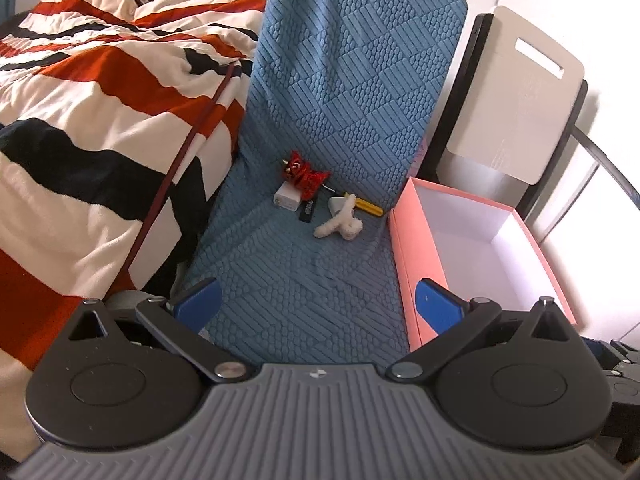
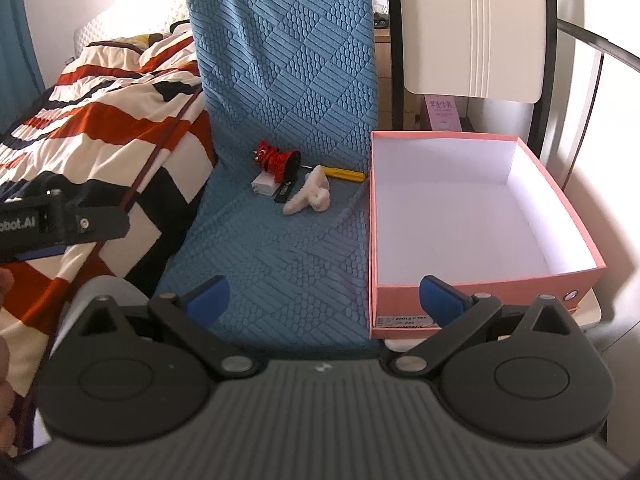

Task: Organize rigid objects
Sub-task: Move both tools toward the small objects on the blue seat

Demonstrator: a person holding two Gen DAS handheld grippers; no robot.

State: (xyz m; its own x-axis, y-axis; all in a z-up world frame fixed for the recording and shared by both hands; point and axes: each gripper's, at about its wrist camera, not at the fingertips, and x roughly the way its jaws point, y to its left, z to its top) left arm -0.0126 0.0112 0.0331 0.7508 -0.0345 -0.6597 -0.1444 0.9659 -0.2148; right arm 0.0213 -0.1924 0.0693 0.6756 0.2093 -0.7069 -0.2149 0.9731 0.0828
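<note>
A small pile lies at the back of a blue quilted chair seat [image 1: 304, 280] [image 2: 272, 264]: a red lion toy [image 1: 304, 174] [image 2: 276, 160], a white charger block [image 1: 286, 196] [image 2: 264, 184], a black stick [image 1: 307, 210] [image 2: 283, 192], a fluffy white clip [image 1: 340, 222] [image 2: 308, 198] and a yellow tool [image 1: 368, 205] [image 2: 345, 174]. An empty pink box [image 1: 420, 240] [image 2: 476, 292] stands right of the seat. My left gripper [image 1: 316, 304] is open, well short of the pile. My right gripper [image 2: 324, 298] is open, also short of the pile.
A striped red, white and black duvet [image 1: 100, 120] [image 2: 120, 128] covers a bed at the left. A white chair back [image 1: 516, 92] [image 2: 472, 32] stands behind the box. The left gripper's body [image 2: 60, 224] shows at the left edge of the right wrist view.
</note>
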